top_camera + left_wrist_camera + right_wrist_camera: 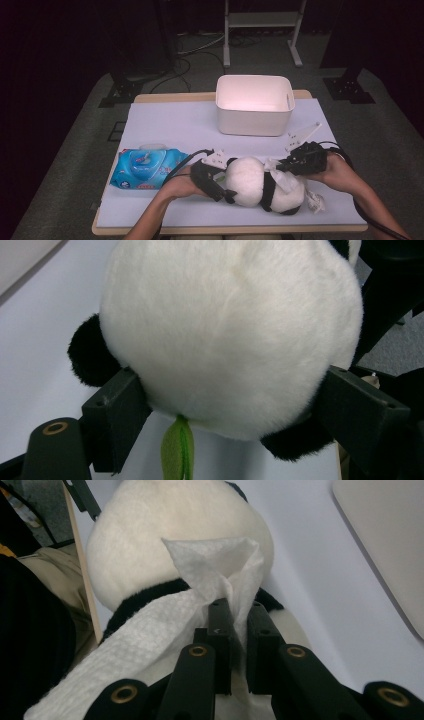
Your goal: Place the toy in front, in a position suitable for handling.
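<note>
White wet wipe [210,587] pinched in right claw [239,612] on the panda plush [260,182]; left claw [230,405] clamps its head. Loose pinch—wipe could slip mid-stroke.

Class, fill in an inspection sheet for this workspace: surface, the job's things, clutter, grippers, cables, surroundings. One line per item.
Surface: white mat over a wooden table.
Job's things: plush panda lying on the mat; white wipe draped on it.
Clutter: blue wipes pack at left; white bin at the far side.
Grippers: left gripper has its jaws against both sides of the panda's head; right gripper pinches the wipe.
Cables: black cable trails along the right forearm; more on the floor behind.
Surroundings: grey floor, metal stand legs, dark background.
</note>
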